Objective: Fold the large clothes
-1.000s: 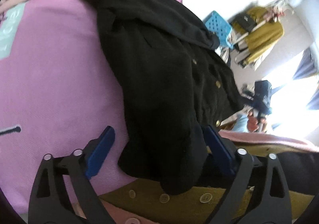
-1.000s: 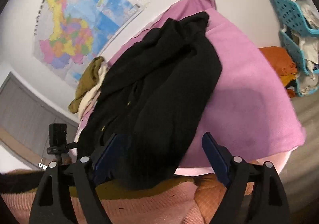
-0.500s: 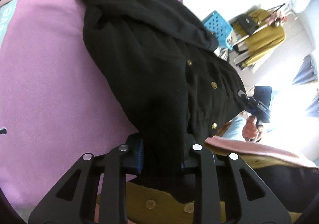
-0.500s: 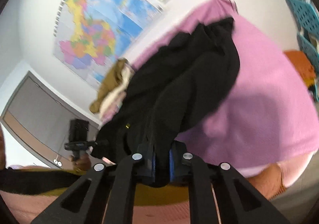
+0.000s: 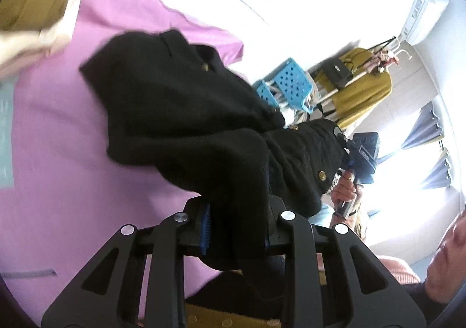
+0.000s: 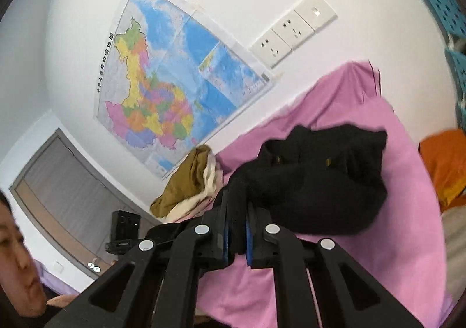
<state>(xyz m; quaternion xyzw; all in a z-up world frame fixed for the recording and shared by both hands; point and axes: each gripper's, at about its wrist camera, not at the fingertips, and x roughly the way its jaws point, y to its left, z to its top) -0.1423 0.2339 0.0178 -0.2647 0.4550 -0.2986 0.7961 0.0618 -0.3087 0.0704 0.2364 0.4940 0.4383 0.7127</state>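
Black coat is bunched on the pink sheet, gold buttons showing along its front, near edge pulled up off the sheet toward both cameras.

Left gripper: jaws pinched on a thick fold of the coat hem, blue pads pressing the cloth from both sides, fabric bulging out above and below the fingers.

Right gripper: jaws pressed nearly together on a thin layer of the same coat, cloth running from the pads up into the heap.

In the left wrist view the person's other hand grips the second tool at the coat's far edge.

Olive and cream clothes are piled at the sheet's far side, near the wall map. Wall sockets sit beside the map. Orange garment lies beyond the sheet's right edge. Blue baskets and a mustard coat on a rack stand behind the table in the left view.
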